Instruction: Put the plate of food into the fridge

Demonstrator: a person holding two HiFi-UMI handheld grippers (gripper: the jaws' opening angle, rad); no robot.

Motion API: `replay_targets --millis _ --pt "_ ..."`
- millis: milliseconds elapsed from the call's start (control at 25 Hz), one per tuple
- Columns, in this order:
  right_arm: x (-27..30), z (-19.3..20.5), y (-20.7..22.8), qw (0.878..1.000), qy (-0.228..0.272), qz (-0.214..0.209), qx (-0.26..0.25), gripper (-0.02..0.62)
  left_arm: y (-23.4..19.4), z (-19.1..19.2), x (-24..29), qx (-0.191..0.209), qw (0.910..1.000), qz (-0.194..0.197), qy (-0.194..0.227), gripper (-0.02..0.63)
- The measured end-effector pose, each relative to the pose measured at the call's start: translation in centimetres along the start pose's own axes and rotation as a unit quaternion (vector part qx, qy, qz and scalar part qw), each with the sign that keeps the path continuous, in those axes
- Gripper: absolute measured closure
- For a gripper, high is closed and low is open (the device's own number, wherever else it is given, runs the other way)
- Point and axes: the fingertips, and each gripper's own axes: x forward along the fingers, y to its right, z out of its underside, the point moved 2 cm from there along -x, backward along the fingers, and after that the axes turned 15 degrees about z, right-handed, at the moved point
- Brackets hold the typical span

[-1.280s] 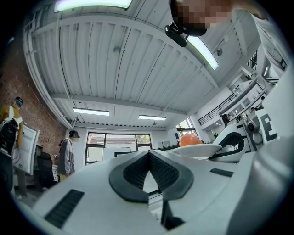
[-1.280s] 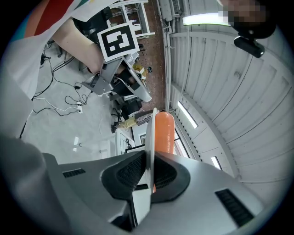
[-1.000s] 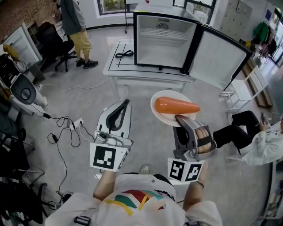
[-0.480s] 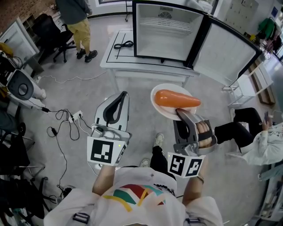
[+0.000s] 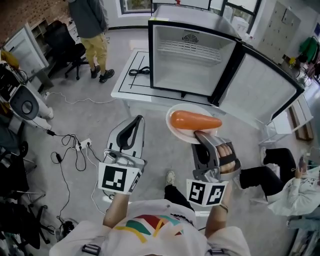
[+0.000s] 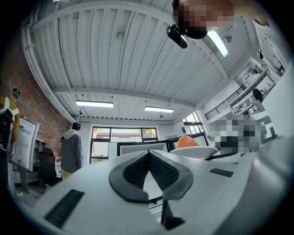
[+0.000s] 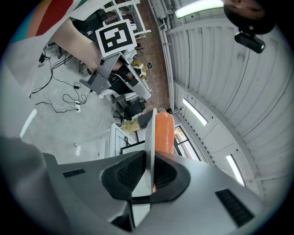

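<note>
Plate [image 5: 179, 135] w/ carrot [image 5: 195, 120] has moved nearer the open fridge [image 5: 192, 57], right tool [image 5: 199, 135] clamped on its rim, left tool [image 5: 138, 120] closed, empty

Grey floor [image 5: 90, 107], brick wall [image 5: 20, 15], white table [image 5: 125, 87], black office chair [image 5: 60, 40].

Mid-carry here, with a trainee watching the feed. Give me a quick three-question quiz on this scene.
1. Multiple choice: the right gripper is shut on A) the rim of the plate, B) the carrot, C) nothing.
2. True or false: the left gripper is shut with nothing between its jaws.
3. Fill in: the fridge has its door standing ____.
Key: 1 A; 2 true; 3 open.
</note>
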Motion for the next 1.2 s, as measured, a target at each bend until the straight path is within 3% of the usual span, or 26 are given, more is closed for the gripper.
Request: replay_targets --millis 480,880,1200 --pt "10.0 7.5 1.5 0.999 0.03 -0.018 0.02 0.571 -3.2 2.4 11.6 0.013 0.9992 -0.032 -0.02 0.6" --pt "15.1 11.2 1.2 0.998 0.045 -0.034 0.004 0.569 -5.7 4.1 16.2 0.012 0.9978 -0.065 -0.013 0.6" --pt "21.4 12.0 1.5 0.999 0.041 -0.019 -0.019 0.569 -9.6 6.8 21.2 -0.002 0.9993 -0.037 0.001 0.6"
